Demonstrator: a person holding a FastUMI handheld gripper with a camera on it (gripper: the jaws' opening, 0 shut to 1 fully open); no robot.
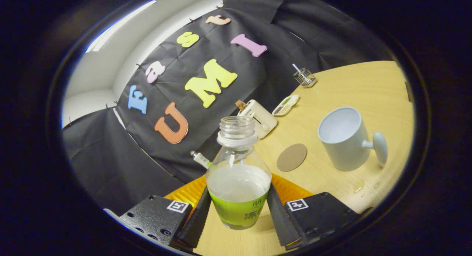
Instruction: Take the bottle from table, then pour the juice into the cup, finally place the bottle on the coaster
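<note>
Bottle (pixel 238 175) first, seen from the camera on the claw: it sits clamped between the two fingers of the claw (pixel 238 211), one finger pressing each side of its green label, so the claw is closed on it. The grip is low on the body, probably so the neck and open mouth stay free for pouring. Its cap is off and pale juice fills it to about the shoulder. The bottle's long axis runs straight away from the fingers, with the mouth pointing ahead toward the booth wall and the base nearest the claw. The whole scene is canted, so the claw seems rolled to one side; whether the bottle is lifted off the table (pixel 368 101) I cannot tell.

Ahead of the fingers and to their right stands a white cup (pixel 344 138), upright, its handle turned away from the bottle. A round brown coaster (pixel 291 157) lies flat between bottle and cup, bare, likely kept free for the final set-down. Pouring looks to be the next step. Small wet spots (pixel 359 185) lie near the cup.
</note>
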